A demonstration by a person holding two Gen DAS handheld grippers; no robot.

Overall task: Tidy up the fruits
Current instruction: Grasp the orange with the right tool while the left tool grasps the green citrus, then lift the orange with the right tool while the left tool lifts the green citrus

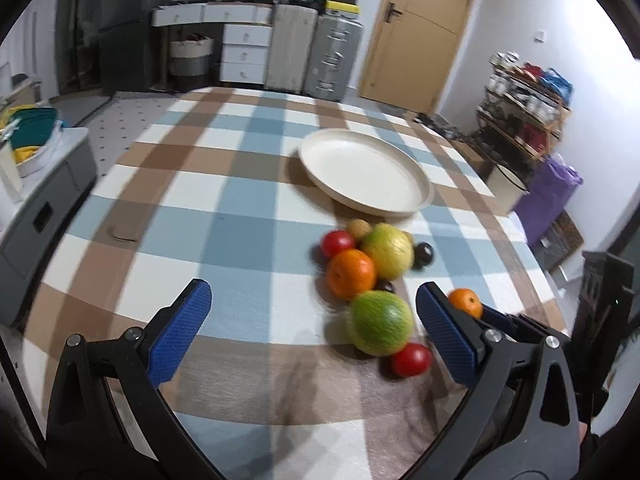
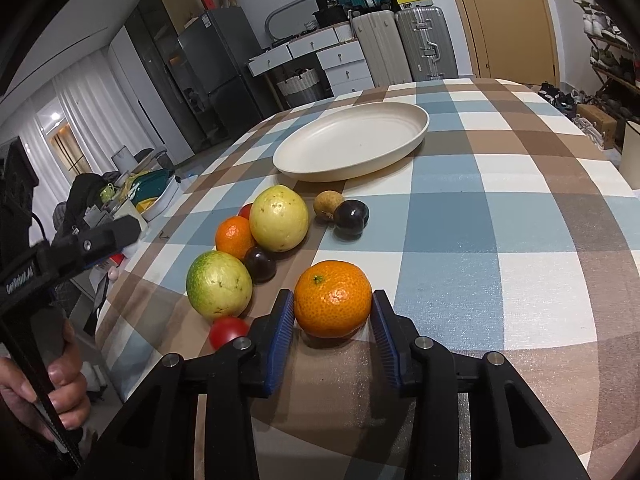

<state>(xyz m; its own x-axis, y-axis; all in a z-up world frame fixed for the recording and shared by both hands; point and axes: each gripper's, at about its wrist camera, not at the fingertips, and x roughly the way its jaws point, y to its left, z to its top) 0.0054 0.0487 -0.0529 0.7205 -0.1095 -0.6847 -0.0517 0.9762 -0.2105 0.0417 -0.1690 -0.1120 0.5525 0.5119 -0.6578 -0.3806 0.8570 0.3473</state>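
Right tongs [image 2: 332, 322] clamping orange [image 2: 333, 298]

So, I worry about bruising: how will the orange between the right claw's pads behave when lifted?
The orange looks round and firm, so it probably holds shape. Its dimpled peel and the ribbed pads should resist slipping. Released on the tablecloth, it may roll.

A bright tangerine [image 2: 333, 298] sits upright on the checked cloth, stem up, pinched between 2 blue pads. Just beside it cluster 2 yellow-green guavas [image 2: 219, 284], another tangerine [image 2: 234, 237], 2 dark plums [image 2: 351, 217], 2 red tomatoes [image 2: 228, 331] and a brown longan [image 2: 327, 204]. Beyond them lies an empty cream plate [image 2: 416, 133].
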